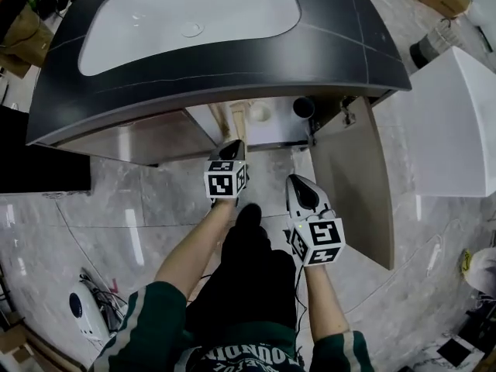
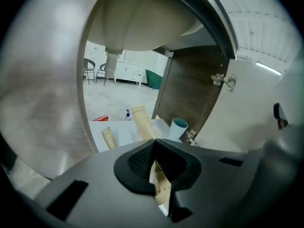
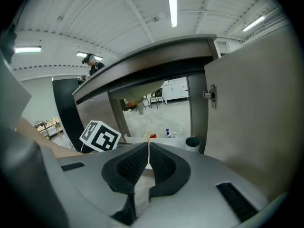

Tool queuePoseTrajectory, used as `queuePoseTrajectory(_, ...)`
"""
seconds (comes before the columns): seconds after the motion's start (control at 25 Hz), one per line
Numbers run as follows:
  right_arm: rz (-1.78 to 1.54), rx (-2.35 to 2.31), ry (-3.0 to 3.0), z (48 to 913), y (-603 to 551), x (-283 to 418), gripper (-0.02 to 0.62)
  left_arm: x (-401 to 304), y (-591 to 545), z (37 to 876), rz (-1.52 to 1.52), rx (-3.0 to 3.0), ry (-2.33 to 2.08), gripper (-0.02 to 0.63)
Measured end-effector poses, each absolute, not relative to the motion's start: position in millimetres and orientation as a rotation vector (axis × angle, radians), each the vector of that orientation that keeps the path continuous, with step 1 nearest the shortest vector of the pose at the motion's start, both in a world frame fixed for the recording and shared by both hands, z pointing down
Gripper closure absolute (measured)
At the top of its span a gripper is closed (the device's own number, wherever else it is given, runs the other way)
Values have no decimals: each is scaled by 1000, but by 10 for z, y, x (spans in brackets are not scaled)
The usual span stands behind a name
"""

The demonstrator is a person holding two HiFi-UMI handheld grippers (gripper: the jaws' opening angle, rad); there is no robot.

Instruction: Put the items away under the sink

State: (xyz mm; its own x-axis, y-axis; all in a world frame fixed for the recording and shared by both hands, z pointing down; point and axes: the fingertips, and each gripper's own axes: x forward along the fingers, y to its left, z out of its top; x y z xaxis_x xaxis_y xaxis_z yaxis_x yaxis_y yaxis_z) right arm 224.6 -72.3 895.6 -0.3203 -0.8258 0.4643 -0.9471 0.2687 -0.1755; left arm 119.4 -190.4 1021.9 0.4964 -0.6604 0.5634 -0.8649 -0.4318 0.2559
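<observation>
Beige tube (image 2: 160, 182), flattened and printed, sits clenched between the closed jaws of the left gripper (image 2: 153, 145), which is held at the mouth of the cabinet (image 1: 273, 132) below the sink (image 1: 139, 22) and aims into its opening. The right gripper (image 3: 148, 147) is likewise closed, pinching a thin pale strip (image 3: 148, 164) seen edge-on; what that item is cannot be told. In the head view the left gripper lies at 12 o'clock of the person's knees, just short of the cabinet front, with the right gripper at about 2 o'clock and a little farther out, beside the open door (image 1: 358, 184). Judged from this, the step in hand is delivery: both items are carried but not yet set down. The next move likely calls for reaching past the cabinet frame and under the drain pipe (image 2: 112, 61), finding bare shelf, and only then parting the jaws. The cabinet already holds a tall beige tube (image 2: 141, 122) near centre, a smaller beige tube (image 2: 109, 137) at its 8 o'clock, and a teal-rimmed cylinder (image 2: 178, 128) at its 3 o'clock, close to the hinge side. A red item (image 2: 100, 118) and a small blue-topped bottle (image 2: 127, 113) lie farther back; whether they rest on the shelf or on the floor beyond cannot be told. Free space appears mainly on the left part of the shelf.
</observation>
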Motion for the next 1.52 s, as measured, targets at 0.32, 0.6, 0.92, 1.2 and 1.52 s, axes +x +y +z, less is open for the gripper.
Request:
queuePoseTrajectory(0.32,583,1706,-2281,9818,-1054,2442,552,1160,-2724,11109,507,2123,-1399,591)
queuePoseTrajectory(0.6,577,1751,-2296,10156,-1224,2577,552,1224,-3103,11565,591,2131,-1368,591)
queuePoseTrajectory(0.92,576,1778,-2253,10376,-1234,2753,552,1285,-3188,12028,621,2059,-1366,591)
queuePoseTrajectory(1.2,560,1778,-2250,10355,-1253,2776,552,1288,-3219,11986,610,2056,-1382,575)
queuePoseTrajectory(1.52,505,1791,-2279,10055,-1272,2660,552,1375,-2985,11278,434,2216,-1423,549)
